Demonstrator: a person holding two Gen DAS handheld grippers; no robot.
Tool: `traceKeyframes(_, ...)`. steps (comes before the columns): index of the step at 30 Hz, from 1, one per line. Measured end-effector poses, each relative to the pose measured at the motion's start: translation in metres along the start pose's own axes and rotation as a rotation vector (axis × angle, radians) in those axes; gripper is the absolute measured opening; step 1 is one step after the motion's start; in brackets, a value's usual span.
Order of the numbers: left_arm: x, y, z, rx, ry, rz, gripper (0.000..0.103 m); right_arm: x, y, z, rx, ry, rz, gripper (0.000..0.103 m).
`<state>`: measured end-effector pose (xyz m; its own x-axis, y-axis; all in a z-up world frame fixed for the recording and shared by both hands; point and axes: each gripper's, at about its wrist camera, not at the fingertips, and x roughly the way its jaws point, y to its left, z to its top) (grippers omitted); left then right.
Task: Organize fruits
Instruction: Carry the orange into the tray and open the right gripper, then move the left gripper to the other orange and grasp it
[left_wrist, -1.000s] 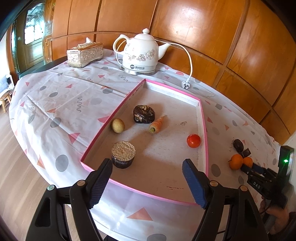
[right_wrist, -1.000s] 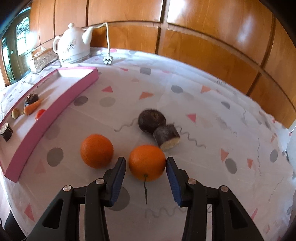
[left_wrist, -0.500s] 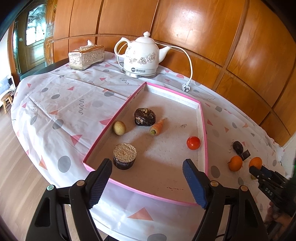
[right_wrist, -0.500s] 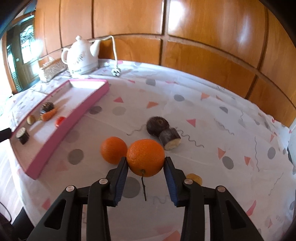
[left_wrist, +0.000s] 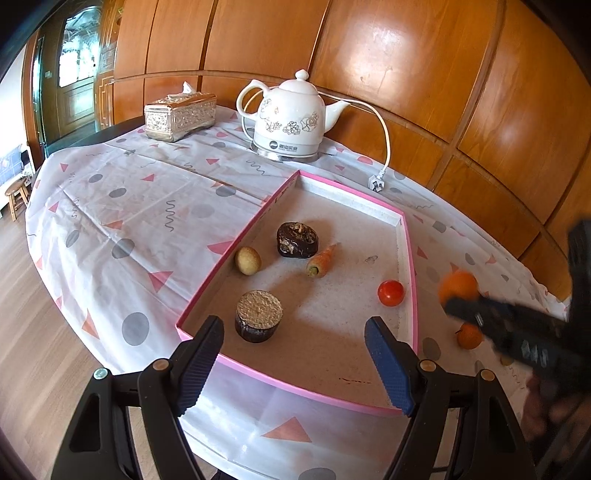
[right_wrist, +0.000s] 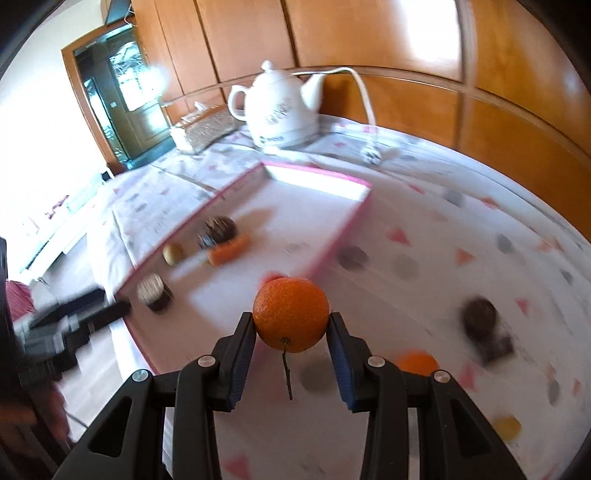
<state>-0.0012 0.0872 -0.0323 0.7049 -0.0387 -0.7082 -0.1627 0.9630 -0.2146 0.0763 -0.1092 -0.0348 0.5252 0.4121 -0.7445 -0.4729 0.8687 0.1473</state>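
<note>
My right gripper (right_wrist: 291, 350) is shut on an orange (right_wrist: 291, 314) and holds it in the air by the right rim of the pink tray (right_wrist: 332, 254). The left wrist view shows that orange (left_wrist: 458, 286) blurred, just right of the tray (left_wrist: 410, 295). A second orange (right_wrist: 417, 363) lies on the cloth; it also shows in the left wrist view (left_wrist: 469, 335). My left gripper (left_wrist: 295, 354) is open and empty above the tray's near edge. In the tray lie a tomato (left_wrist: 390, 292), a carrot (left_wrist: 322, 261), a small yellow fruit (left_wrist: 248, 260) and two dark brown pieces.
A white kettle (left_wrist: 291, 122) with its cord and plug (left_wrist: 376, 182) stands behind the tray. A silver tissue box (left_wrist: 180, 115) is at the back left. Two dark pieces (right_wrist: 484, 325) and a small yellow thing (right_wrist: 508, 426) lie on the cloth to the right.
My right gripper closed on the orange, lifted it off the cloth and carried it left toward the tray. The left gripper stayed open over the tray's near edge.
</note>
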Motion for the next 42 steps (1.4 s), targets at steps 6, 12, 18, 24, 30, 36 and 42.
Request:
traceKeyframes(6,0.001,0.004,-0.001,-0.003,0.003,0.004,0.079,0.03,0.014,0.04,0.031,-0.035,-0.015,0.041)
traceKeyframes(12,0.006,0.01,-0.003,-0.021,0.019,0.01,0.079,0.043,0.008,0.049,0.085,-0.021,-0.016,0.043)
traceKeyframes(18,0.004,0.006,-0.004,-0.012,0.014,0.006,0.079,0.022,0.0,0.03,0.097,-0.056,-0.062,0.043)
traceKeyframes(24,0.0,0.0,-0.003,0.002,0.005,0.003,0.079,-0.013,-0.008,-0.006,0.085,-0.112,-0.175,0.043)
traceKeyframes(30,-0.003,-0.008,-0.003,0.028,0.001,-0.002,0.079,-0.043,-0.034,-0.048,0.123,-0.122,-0.294,0.043)
traceKeyframes(36,-0.009,-0.018,-0.005,0.065,-0.005,-0.008,0.079,-0.069,-0.062,-0.089,0.192,-0.13,-0.402,0.043)
traceKeyframes(42,-0.012,-0.029,-0.006,0.103,-0.011,-0.017,0.079,-0.087,-0.089,-0.117,0.277,-0.132,-0.475,0.043)
